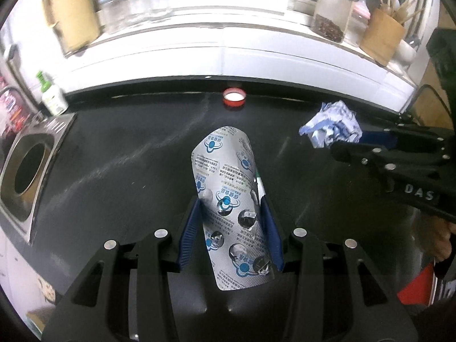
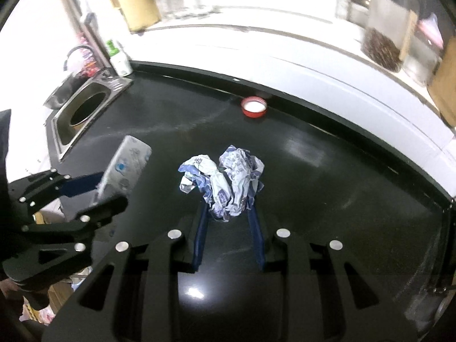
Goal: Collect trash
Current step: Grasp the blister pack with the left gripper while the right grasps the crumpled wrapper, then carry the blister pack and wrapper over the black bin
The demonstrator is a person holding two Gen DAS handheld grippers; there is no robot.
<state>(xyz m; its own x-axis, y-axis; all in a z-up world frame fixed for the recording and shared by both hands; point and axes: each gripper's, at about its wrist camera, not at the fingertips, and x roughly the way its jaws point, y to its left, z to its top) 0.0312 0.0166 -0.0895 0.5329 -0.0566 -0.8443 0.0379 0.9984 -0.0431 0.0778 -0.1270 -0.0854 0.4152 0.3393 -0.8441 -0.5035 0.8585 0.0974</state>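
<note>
My left gripper (image 1: 231, 202) is shut on a silver blister pack (image 1: 228, 188) with blue print, held lengthwise between its blue pads above the black counter. The same pack (image 2: 125, 168) shows at the left of the right wrist view, in the left gripper (image 2: 97, 192). My right gripper (image 2: 228, 208) is shut on a crumpled blue-and-white paper wad (image 2: 225, 179), lifted off the counter. That wad (image 1: 332, 126) appears at the right of the left wrist view, at the tip of the right gripper (image 1: 346, 142). A red bottle cap (image 1: 234, 97), white inside, lies near the counter's back edge.
A steel-framed round opening (image 1: 28, 168) is set into the counter at the left, with a green-capped bottle (image 1: 51, 95) behind it. On the white ledge behind stand a glass jar (image 1: 332, 10), a tan roll (image 1: 72, 11) and a wooden stick holder (image 1: 382, 35). A hand (image 1: 440, 242) shows at right.
</note>
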